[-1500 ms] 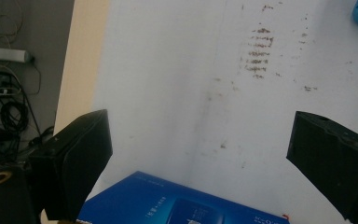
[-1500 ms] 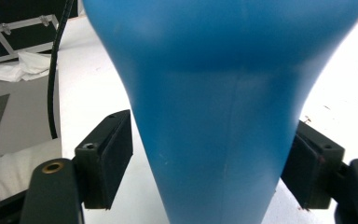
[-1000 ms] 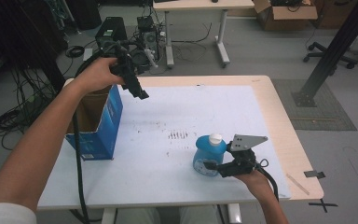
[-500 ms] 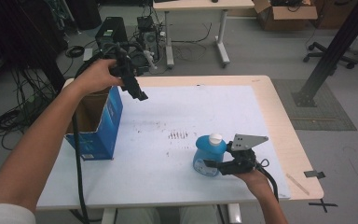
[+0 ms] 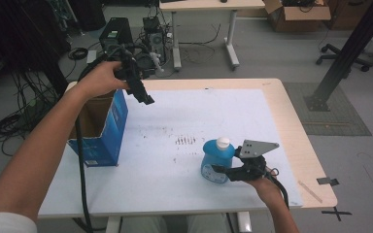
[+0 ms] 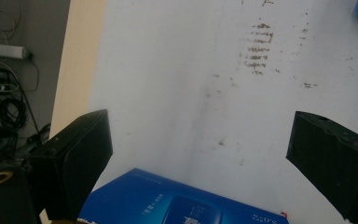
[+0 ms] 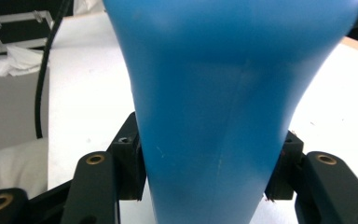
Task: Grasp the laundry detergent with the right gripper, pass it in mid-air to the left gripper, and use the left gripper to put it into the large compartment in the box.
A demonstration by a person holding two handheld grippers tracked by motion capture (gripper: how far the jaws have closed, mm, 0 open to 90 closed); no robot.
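Grey floor with cables and computer cases is seen behind a counter (image 5: 281, 111) covered by a white, stained sheet. On its left part an open blue carton (image 5: 108, 131) is standing. Above the carton the left tongs (image 5: 143, 97) are held in the air, with the jaws wide apart and nothing between them. Near the front right edge a blue bottle (image 5: 215, 160) with a white cap (image 5: 222, 142) is standing upright on the sheet. The right tongs (image 5: 222, 171) have just been closing and are now clamped on the bottle's lower body, one pad pressed on each side.
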